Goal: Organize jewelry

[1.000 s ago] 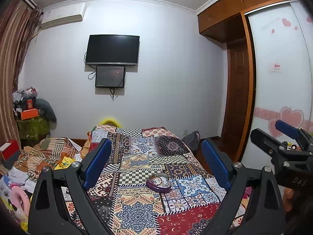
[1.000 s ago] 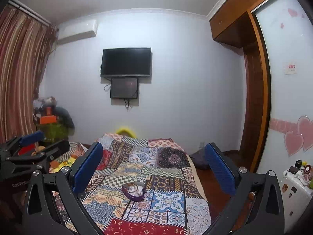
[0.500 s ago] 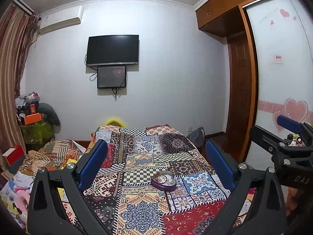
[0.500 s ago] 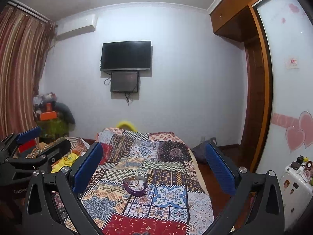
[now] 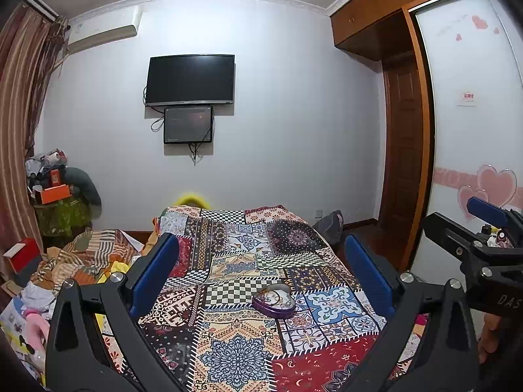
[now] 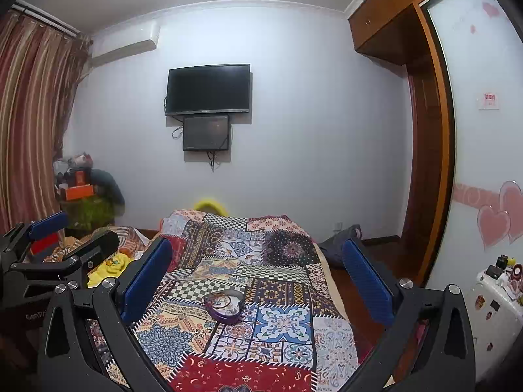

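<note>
Left wrist view showed my left tongs [image 5: 261,274] wide apart and empty, as were my right tongs [image 6: 256,271]. Over the last second both drew slightly nearer the bed [image 5: 228,352], suggesting an approach. One heart-shaped tin [image 5: 274,300] sat mid-quilt, open, several bangles inside; exact count unclear.

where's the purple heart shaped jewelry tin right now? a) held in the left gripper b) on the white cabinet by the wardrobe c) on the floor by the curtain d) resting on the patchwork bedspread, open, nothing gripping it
d: the heart-shaped tin sits lidless on the patchwork bedspread, with both the left gripper and the right gripper open and well short of it.
</note>
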A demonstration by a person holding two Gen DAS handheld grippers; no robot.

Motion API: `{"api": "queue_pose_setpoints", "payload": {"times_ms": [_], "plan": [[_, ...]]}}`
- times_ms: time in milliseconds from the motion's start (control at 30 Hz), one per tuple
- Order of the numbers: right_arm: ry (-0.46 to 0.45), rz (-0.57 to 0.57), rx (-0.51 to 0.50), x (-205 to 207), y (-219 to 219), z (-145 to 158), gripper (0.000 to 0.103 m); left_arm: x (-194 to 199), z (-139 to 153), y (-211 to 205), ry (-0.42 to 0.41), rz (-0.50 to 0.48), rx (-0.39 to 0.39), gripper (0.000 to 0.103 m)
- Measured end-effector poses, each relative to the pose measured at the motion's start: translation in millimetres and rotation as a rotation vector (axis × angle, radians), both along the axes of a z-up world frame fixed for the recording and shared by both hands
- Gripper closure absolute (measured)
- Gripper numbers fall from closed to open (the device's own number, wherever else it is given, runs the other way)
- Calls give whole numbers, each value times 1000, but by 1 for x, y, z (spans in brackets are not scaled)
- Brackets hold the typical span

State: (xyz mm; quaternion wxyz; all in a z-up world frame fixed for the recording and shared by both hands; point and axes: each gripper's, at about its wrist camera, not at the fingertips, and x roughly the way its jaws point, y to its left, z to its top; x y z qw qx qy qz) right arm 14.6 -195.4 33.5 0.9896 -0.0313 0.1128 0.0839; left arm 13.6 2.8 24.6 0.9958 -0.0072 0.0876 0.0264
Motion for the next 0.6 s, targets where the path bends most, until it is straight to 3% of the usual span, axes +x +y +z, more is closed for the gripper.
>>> {"api": "queue_pose_setpoints", "payload": {"times_ms": [600], "plan": [[15,-11,11,3,-3,-1,0,7,-3,8,28,-10,-26,1]]}}
